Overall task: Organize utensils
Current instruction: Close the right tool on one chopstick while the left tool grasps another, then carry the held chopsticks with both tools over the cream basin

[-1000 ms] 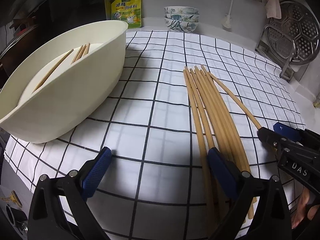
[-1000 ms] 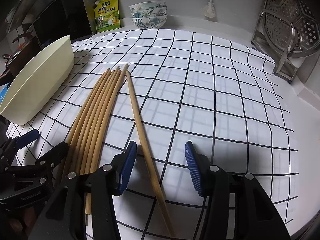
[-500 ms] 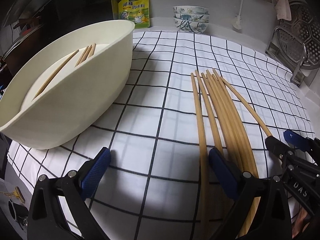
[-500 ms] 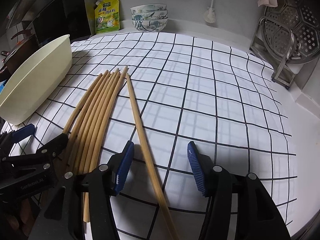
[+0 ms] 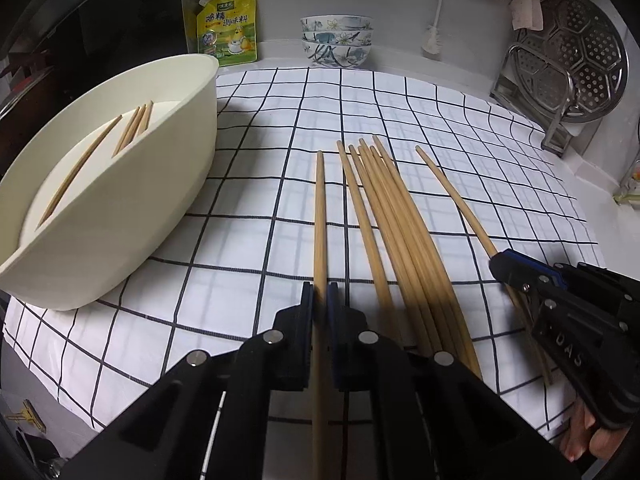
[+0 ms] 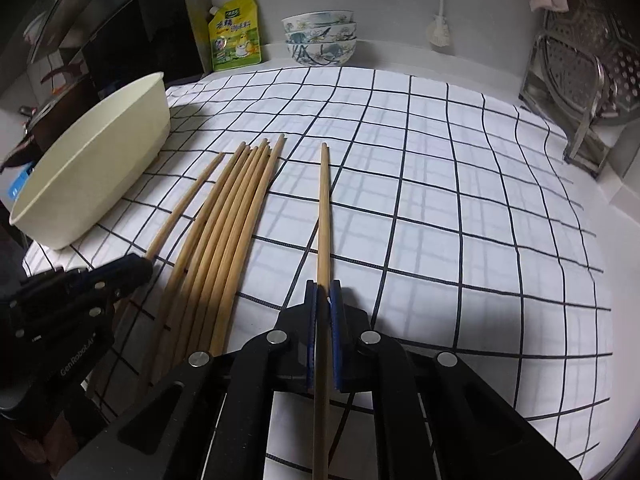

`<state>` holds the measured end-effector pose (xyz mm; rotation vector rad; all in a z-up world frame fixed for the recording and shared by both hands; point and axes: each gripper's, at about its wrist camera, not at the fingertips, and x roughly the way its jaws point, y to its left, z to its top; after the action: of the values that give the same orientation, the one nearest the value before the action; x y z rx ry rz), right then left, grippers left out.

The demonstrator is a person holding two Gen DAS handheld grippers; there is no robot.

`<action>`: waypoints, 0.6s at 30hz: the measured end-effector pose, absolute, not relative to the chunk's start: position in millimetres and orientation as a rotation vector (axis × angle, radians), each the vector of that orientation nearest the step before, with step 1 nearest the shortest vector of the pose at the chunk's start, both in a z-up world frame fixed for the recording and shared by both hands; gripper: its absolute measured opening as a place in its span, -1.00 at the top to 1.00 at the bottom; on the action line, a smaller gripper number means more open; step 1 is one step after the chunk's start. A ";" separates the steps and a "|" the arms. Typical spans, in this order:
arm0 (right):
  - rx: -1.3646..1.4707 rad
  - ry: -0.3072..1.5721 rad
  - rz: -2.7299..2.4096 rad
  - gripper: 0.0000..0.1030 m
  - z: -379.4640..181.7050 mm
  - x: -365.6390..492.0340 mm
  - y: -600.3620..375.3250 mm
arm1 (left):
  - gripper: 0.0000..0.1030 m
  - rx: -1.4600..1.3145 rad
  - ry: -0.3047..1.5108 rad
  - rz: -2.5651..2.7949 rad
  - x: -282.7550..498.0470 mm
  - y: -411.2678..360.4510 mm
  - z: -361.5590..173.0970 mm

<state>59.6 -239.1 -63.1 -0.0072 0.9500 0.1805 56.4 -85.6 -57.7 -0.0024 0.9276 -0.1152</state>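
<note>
Several wooden chopsticks lie side by side on the checked cloth; the bundle also shows in the right wrist view. My left gripper is shut on the leftmost chopstick, which points straight ahead. My right gripper is shut on the rightmost chopstick; that chopstick and the right gripper also show in the left wrist view. The left gripper shows in the right wrist view. A cream oval tub at the left holds three chopsticks.
At the back stand a yellow-green pouch and stacked patterned bowls. A metal rack with a perforated steamer plate stands at the right. A dark stove area lies left of the tub.
Both grippers have shut, each on one chopstick: the left on the leftmost, the right on the rightmost. Both chopsticks have come away from the bundle.
</note>
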 end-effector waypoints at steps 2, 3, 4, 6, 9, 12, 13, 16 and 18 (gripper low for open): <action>0.020 0.946 0.179 0.88 -61.4 59.1 -241.9 | 0.85 -0.021 0.931 -0.133 54.0 -81.8 -55.6; 0.035 0.940 0.179 0.88 -59.7 58.5 -243.2 | 0.85 -0.029 0.930 -0.142 53.1 -79.7 -53.9; 0.045 0.934 0.180 0.88 -58.2 58.2 -244.0 | 0.85 -0.034 0.931 -0.148 52.5 -77.9 -52.4; 0.068 0.919 0.182 0.88 -54.6 57.1 -245.3 | 0.85 -0.059 0.938 -0.173 51.3 -73.7 -47.1; 0.094 0.893 0.176 0.88 -45.3 54.2 -244.9 | 0.85 -0.088 0.910 -0.198 49.3 -67.4 -33.2; 0.135 0.844 0.170 0.88 -27.8 48.7 -241.5 | 0.85 -0.113 0.869 -0.217 47.7 -58.0 -13.8; 0.158 0.824 0.172 0.88 -20.2 47.0 -239.3 | 0.85 -0.124 0.852 -0.226 47.6 -53.2 -5.7; 0.198 0.784 0.197 0.88 -0.6 48.8 -224.3 | 0.85 -0.141 0.787 -0.235 48.5 -36.7 18.5; 0.188 0.767 0.222 0.88 11.5 54.2 -207.1 | 0.85 -0.152 0.746 -0.221 49.3 -21.0 31.4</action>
<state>54.2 -207.1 11.5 0.1882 0.7667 0.2218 49.3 -21.0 31.4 -0.1520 0.7462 -0.2213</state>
